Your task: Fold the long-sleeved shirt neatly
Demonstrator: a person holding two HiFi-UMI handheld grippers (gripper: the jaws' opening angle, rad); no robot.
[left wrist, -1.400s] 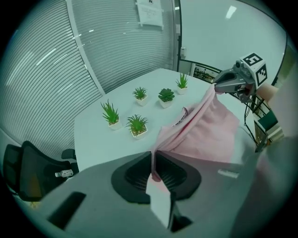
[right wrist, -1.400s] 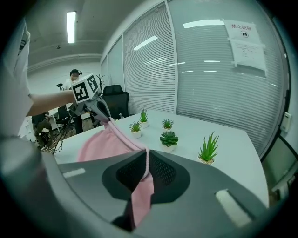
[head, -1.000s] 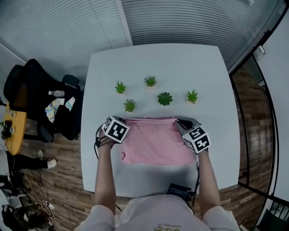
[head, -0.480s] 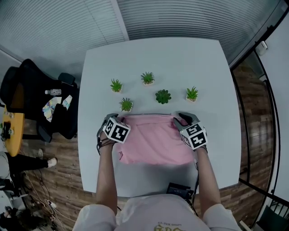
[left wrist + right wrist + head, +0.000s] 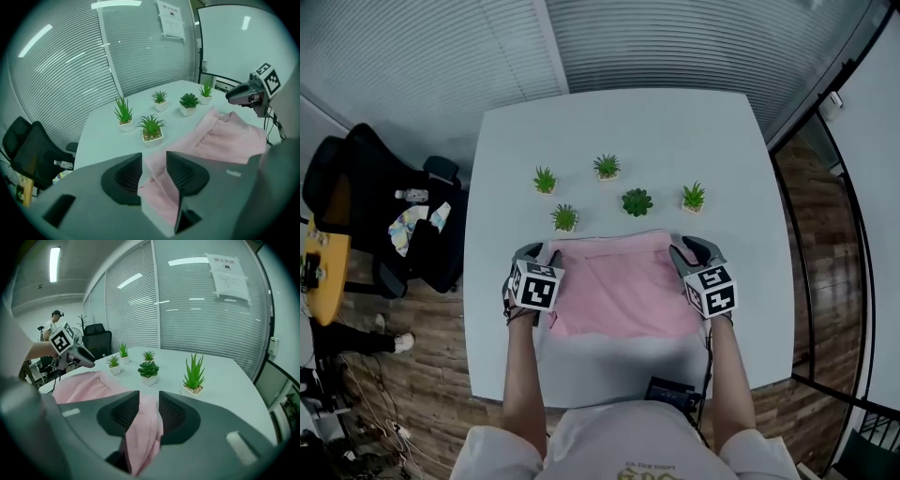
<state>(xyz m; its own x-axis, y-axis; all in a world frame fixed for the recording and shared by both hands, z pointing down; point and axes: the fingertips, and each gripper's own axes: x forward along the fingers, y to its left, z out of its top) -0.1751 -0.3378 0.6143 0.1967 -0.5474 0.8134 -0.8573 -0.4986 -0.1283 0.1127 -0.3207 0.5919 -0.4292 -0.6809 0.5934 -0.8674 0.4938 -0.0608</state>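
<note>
The pink long-sleeved shirt (image 5: 623,286) lies folded into a rectangle on the white table (image 5: 675,122). My left gripper (image 5: 534,255) is at its left edge, my right gripper (image 5: 686,249) at its far right corner. In the left gripper view the left gripper (image 5: 153,171) has a clear gap between its pads, with a fold of shirt (image 5: 225,136) lying loose in it. The right gripper (image 5: 149,411) likewise straddles a bunched pink fold (image 5: 140,437). Both sets of jaws have just been opening, with the cloth between them and no longer pinched.
Several small potted plants (image 5: 637,201) stand in a row just beyond the shirt, the nearest (image 5: 565,217) close to the left gripper. A black device (image 5: 673,394) sits at the table's near edge. A black office chair (image 5: 366,187) stands off the table's left side.
Both grippers' jaws have parted from the shirt's edge. The left gripper has drawn back toward me along the shirt's left side; the right has shifted only slightly.
</note>
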